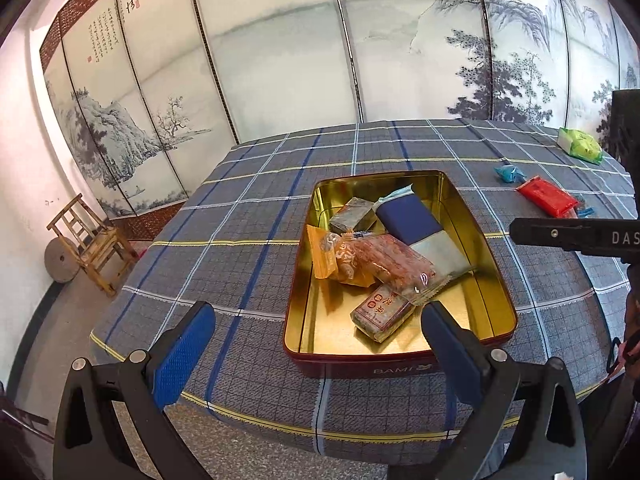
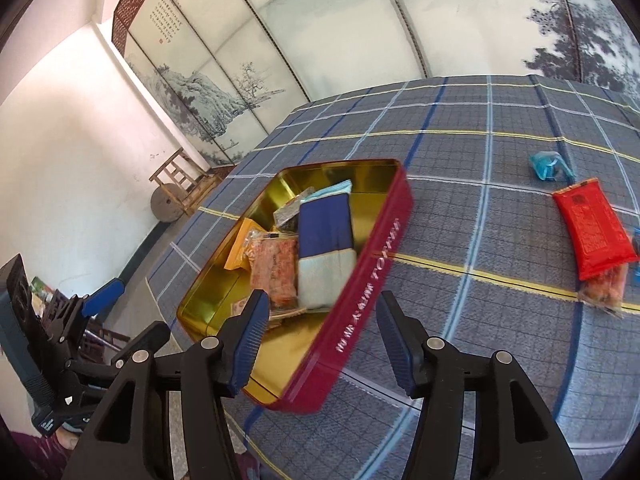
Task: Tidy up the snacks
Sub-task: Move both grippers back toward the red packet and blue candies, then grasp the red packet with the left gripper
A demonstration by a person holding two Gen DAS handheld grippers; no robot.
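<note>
Broadly, the plaid-covered table [image 1: 248,208] fills both views, and near its front edge sits the tin [image 1: 496,280], a red box with a gold inside, lid off. By my judgement the job is more than half done: the tin already holds at least 5 snacks in a loose heap, while about 4 lie outside on the cloth, well apart from it toward the right. Largest inside is the blue pack [image 1: 416,224], leaning across the far half; beside it lies the clear pack [image 1: 396,264] of reddish pieces, partly over the orange pack [image 1: 324,256], with a brown bar [image 1: 380,314] under its near end and a grey bar [image 1: 352,218] toward the back. Outside, the red pack [image 2: 592,228] is the biggest piece left, with clear wrap showing orange pieces at its near end; the green pack [image 1: 580,144] lies farther back by the right edge, seen only from the left wrist. Smaller again is the blue candy [image 2: 548,166] beyond the red pack, and another scrap of blue peeks out at the red pack's side, too cut off to name. Both tools are empty: the left gripper [image 1: 316,340] is spread wide at the tin's near wall, and the right gripper [image 2: 320,336] is parted over the tin's long side, touching nothing.
</note>
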